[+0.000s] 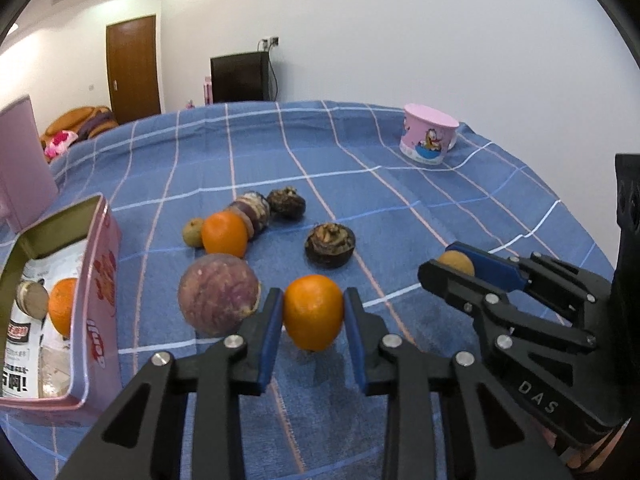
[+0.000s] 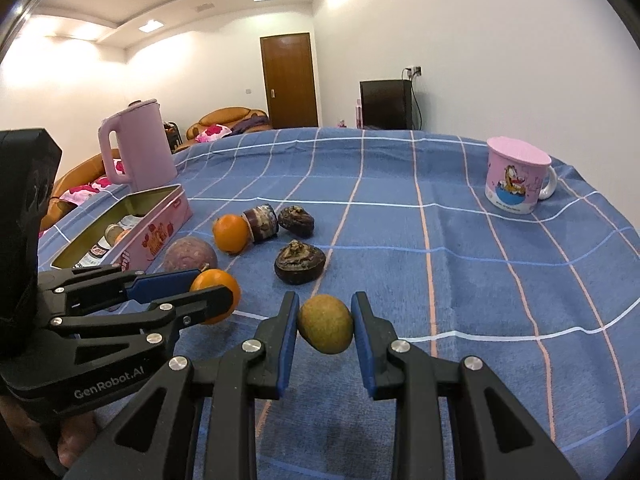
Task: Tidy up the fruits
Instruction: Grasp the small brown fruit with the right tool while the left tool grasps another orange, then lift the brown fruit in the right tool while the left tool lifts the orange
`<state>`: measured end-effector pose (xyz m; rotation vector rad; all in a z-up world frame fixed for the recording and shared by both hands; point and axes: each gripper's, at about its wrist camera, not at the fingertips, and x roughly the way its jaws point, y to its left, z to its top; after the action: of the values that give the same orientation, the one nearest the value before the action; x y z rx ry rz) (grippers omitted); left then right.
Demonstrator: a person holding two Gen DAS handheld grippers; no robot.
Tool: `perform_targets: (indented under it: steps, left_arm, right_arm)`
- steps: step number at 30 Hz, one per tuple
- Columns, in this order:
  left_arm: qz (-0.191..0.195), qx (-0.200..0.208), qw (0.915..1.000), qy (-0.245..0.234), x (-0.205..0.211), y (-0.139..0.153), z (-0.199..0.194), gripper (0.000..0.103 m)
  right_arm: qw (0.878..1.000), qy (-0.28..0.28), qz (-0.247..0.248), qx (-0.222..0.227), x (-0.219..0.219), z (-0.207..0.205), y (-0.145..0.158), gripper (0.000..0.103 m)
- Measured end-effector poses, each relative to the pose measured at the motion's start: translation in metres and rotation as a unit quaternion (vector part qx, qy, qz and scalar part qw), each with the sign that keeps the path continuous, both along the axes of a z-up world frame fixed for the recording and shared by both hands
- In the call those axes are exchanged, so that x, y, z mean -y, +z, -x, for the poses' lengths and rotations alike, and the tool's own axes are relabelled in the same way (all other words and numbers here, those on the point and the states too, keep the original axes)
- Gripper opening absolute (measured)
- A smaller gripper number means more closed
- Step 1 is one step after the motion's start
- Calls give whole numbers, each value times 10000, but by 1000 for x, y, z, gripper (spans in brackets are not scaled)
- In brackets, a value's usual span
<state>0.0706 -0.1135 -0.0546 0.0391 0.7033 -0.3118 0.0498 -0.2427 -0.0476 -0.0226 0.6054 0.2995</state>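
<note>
Left gripper (image 1: pixel 313 312): black linkage frame, blue-padded fingers (image 1: pixel 269 344) angled downward and forward, both pads pressed against the flanks of a small orange fruit (image 1: pixel 313 314). Right gripper (image 2: pixel 325 330): same build, tilted downward, fingers (image 2: pixel 289 340) clamped on a brownish-green round fruit (image 2: pixel 325 330), carried just to the right of the left gripper with the two bodies near but apart. Part of a hand (image 2: pixel 76 440) shows under the left gripper's body in the right wrist view.
</note>
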Motion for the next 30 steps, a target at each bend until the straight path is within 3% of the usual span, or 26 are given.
perform_targets:
  steps: [30]
  left_arm:
    - [-46,816,9965,146,-3,11,20,32]
  right_arm:
    - [9972,155,7,727,-3,24,9,29]
